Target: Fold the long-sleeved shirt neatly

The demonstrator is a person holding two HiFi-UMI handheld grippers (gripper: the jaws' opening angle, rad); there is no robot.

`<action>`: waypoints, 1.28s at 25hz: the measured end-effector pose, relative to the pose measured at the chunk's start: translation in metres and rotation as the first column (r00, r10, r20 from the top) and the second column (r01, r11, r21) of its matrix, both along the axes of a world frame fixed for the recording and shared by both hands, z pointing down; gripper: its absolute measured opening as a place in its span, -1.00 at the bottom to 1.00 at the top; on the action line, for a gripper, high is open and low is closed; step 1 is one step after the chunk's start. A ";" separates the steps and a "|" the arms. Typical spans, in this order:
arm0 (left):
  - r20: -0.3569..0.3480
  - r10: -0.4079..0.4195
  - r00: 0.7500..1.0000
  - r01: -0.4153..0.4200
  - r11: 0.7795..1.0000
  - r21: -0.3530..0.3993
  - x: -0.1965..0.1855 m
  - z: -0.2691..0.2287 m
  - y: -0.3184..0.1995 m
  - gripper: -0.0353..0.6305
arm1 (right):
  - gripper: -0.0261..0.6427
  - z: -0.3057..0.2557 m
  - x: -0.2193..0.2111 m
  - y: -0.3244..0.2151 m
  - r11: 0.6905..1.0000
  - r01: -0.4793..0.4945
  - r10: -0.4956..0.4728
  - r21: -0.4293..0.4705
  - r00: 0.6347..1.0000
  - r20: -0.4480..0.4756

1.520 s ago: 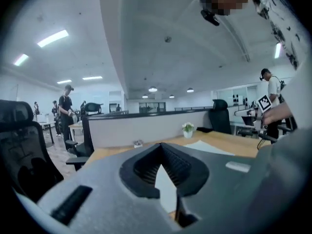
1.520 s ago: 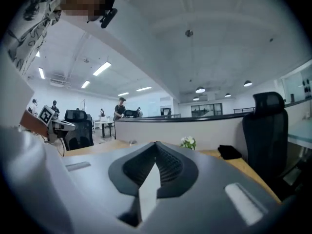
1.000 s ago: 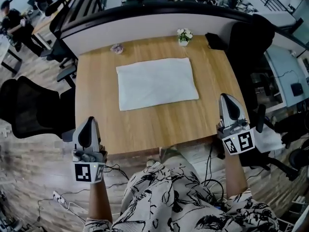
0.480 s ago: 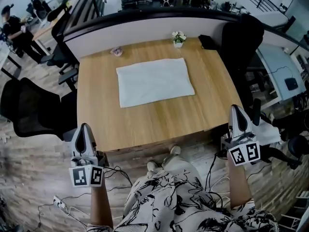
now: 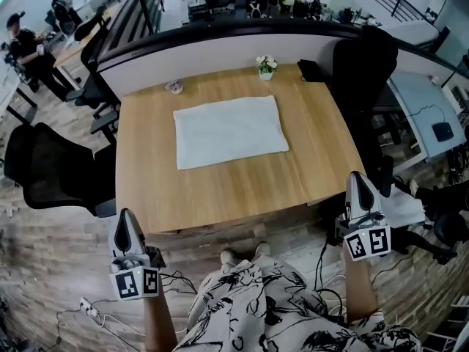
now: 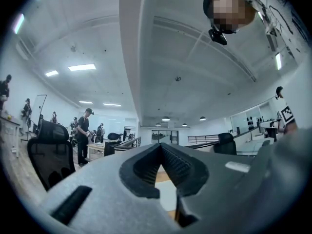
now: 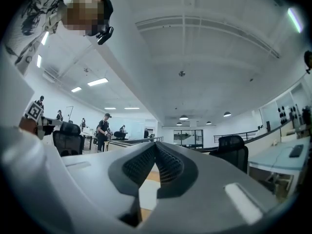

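Grey, the left gripper point(image 5: 126, 217) is held off the near-left corner of the wooden table point(image 5: 220, 189), jaws pressed together on nothing. The white shirt point(image 5: 229, 130) lies toward the table's far side as a flat rectangle, and its sleeves cannot be made out. The right gripper point(image 5: 356, 176), also closed and empty, is held off the near-right corner.

A black office chair point(image 5: 44, 167) stands just beyond the left tongs point(image 5: 126, 217). The wooden surface point(image 5: 220, 189) lies ahead, between them and the right tongs point(image 5: 357, 176), with a flower pot point(image 5: 266, 66) and a black pouch point(image 5: 309, 70) at its far edge.
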State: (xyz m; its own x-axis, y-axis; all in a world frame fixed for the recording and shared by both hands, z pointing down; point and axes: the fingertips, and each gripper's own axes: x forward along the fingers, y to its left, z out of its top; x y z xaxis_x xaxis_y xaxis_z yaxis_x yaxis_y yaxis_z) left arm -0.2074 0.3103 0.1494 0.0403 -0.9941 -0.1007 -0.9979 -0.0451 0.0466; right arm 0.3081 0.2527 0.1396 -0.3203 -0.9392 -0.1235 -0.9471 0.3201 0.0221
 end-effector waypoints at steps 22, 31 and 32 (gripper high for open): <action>0.099 -0.054 0.994 0.061 0.995 -0.079 0.023 0.028 0.001 -0.88 | -0.90 0.032 0.010 -0.009 1.000 0.009 -0.010 -0.021 0.999 -0.035; 0.113 -0.038 0.993 0.047 0.996 -0.079 0.027 0.027 0.001 -0.88 | -0.90 0.031 0.002 -0.015 0.999 0.029 -0.030 -0.030 0.999 -0.039; 0.116 -0.040 0.992 0.049 0.996 -0.080 0.026 0.027 0.001 -0.88 | -0.90 0.030 0.002 -0.015 0.999 0.030 -0.031 -0.030 0.999 -0.040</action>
